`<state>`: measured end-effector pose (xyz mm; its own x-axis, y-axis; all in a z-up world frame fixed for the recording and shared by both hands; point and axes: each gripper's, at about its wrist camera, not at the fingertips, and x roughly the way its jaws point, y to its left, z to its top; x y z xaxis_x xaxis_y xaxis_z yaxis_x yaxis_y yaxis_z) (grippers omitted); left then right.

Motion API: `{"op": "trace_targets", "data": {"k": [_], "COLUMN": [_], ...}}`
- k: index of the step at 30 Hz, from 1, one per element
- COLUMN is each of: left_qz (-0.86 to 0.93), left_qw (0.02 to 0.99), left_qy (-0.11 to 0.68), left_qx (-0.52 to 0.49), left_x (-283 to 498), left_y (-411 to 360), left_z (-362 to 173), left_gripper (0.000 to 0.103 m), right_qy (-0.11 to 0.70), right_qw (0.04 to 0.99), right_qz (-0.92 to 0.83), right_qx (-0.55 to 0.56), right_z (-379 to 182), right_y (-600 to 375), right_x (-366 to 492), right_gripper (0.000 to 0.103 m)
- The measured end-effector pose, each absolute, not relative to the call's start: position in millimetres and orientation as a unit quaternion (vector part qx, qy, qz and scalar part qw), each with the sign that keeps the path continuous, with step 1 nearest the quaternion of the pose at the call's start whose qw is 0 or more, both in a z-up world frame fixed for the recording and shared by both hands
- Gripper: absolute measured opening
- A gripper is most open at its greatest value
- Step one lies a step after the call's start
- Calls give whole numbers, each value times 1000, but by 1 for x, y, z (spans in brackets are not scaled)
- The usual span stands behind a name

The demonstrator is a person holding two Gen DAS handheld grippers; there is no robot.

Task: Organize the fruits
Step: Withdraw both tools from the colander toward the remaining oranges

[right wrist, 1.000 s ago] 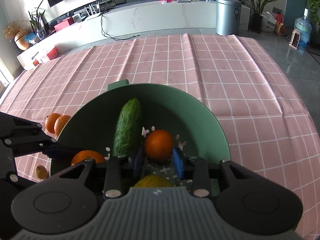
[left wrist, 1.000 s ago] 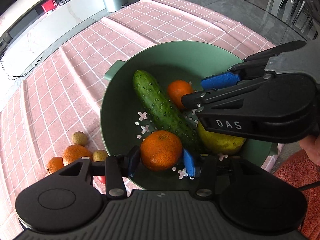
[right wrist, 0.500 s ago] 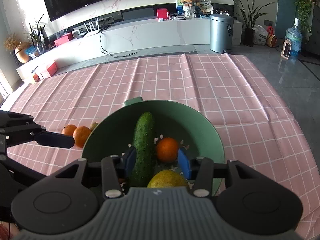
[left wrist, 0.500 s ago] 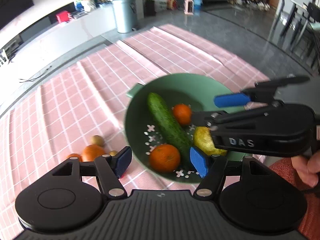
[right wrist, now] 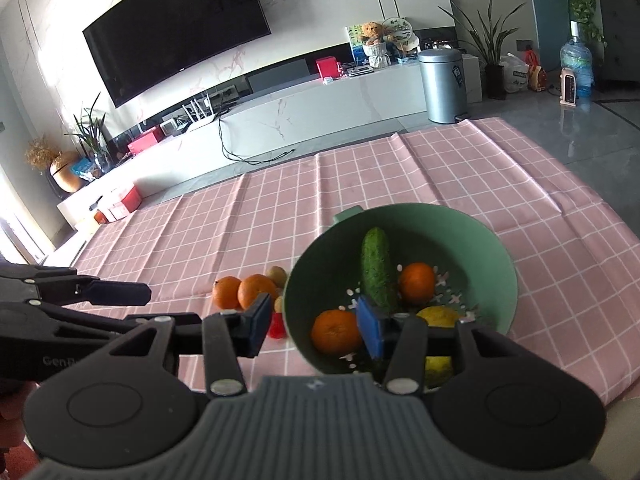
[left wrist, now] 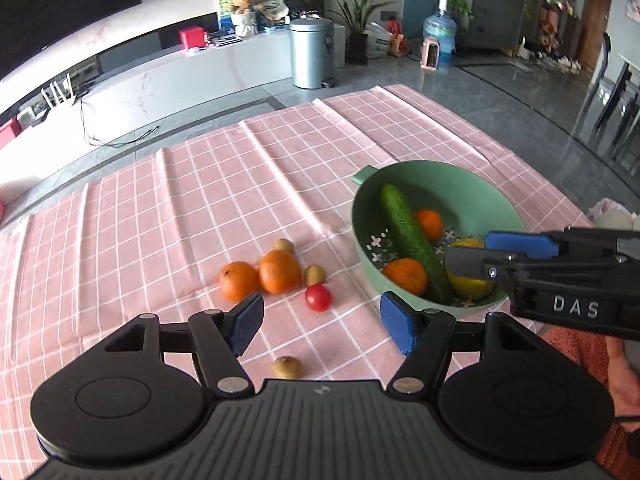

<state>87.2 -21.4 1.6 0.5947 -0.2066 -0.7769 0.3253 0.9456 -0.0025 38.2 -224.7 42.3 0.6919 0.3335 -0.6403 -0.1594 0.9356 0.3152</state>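
Observation:
A green colander bowl point(left wrist: 476, 184) point(right wrist: 480, 240) holds a cucumber point(left wrist: 412, 236) point(right wrist: 376, 268), two oranges point(left wrist: 404, 276) point(left wrist: 429, 223) and a yellow lemon point(left wrist: 466, 288) point(right wrist: 438, 316). Left of the bowl on the pink checked cloth lie two oranges point(left wrist: 239, 281) point(left wrist: 279, 272), a red cherry tomato point(left wrist: 318, 298) and small brown fruits point(left wrist: 314, 274). My left gripper point(left wrist: 324, 322) is open and empty above the cloth near the tomato. My right gripper point(right wrist: 316, 326) is open and empty, over the bowl's near left rim.
Another small brown fruit point(left wrist: 286, 367) lies close under the left gripper. The table's far edge drops to a grey floor with a metal bin point(left wrist: 311, 52) and a white TV bench point(right wrist: 320, 108) beyond.
Both grippers have risen and pulled back from the bowl and opened wider. The left one let go of its orange in the bowl and swung left toward the loose fruit.

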Motion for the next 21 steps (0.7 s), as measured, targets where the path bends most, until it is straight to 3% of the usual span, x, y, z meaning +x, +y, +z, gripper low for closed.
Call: {"op": "trace_targets", "data": {"k": [12,21], "left_qz": [-128,-195], "left_qw": [919,905], "left_qy": [372,377], "left_qx": [27,-29], "left_x": [72,77], "left_y": [37,68], "left_z": [-5,-31], "left_gripper": [78,78], "right_qy": [382,379], "right_qw": [909,909], "right_qz": [153,171], "right_qx": [60,11], "right_z": [38,23], "right_y": [-167,-140], "right_x": [11,12], "right_gripper": [49,48]}}
